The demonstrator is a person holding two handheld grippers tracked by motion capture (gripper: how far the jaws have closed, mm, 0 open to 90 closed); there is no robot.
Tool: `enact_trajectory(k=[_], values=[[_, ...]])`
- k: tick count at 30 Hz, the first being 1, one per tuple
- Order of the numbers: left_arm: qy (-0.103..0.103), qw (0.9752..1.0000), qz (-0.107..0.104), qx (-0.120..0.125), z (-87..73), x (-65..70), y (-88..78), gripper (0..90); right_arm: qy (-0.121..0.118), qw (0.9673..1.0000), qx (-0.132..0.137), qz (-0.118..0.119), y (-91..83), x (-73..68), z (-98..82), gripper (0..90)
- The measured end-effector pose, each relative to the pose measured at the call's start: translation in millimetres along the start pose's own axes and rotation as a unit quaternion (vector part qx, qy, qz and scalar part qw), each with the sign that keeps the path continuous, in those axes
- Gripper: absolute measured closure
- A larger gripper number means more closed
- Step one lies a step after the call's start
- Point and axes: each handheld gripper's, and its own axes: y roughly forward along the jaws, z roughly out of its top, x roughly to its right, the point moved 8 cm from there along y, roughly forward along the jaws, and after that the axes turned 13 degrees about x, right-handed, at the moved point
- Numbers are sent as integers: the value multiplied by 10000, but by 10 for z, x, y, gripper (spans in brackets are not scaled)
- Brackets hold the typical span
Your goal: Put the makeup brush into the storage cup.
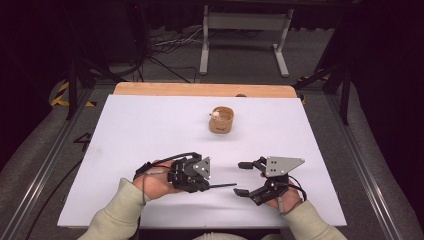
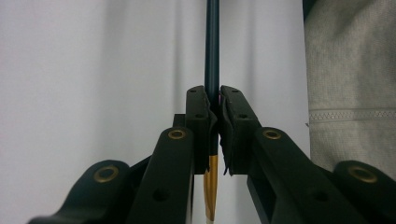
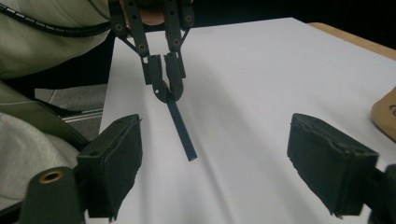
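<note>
My left gripper is shut on a thin dark blue stick, a pencil or pen with a gold band near its held end. The stick points level toward my right gripper, which stands open a short way off, its jaws wide apart with nothing between them. In the right gripper view the left gripper shows farther off with the stick slanting out of it over the white sheet. Both grippers hover low near the table's front edge.
A small round wooden cup with something pale inside stands at the back middle of the white sheet. A wooden table edge runs behind it. Past it, a white metal stand is on the floor.
</note>
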Motion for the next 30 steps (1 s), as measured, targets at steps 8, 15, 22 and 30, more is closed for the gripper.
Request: enact_trajectory(k=[8,15,22,30], values=[[-47,10000,28,2,-3,-18,6,826,51,9986,-466,244,38,-38,-6,280],[-83,10000,15,-42,-23,-26,12,826,-54,9944,-938,485,95,-52,-5,366],[-118,9999,34,-68,-25,-21,21,826,-162,9892,-1307,640,156,-56,7,423],[-145,9999,44,-82,-28,-25,22,826,-149,9824,-1698,765,205,-47,15,496]])
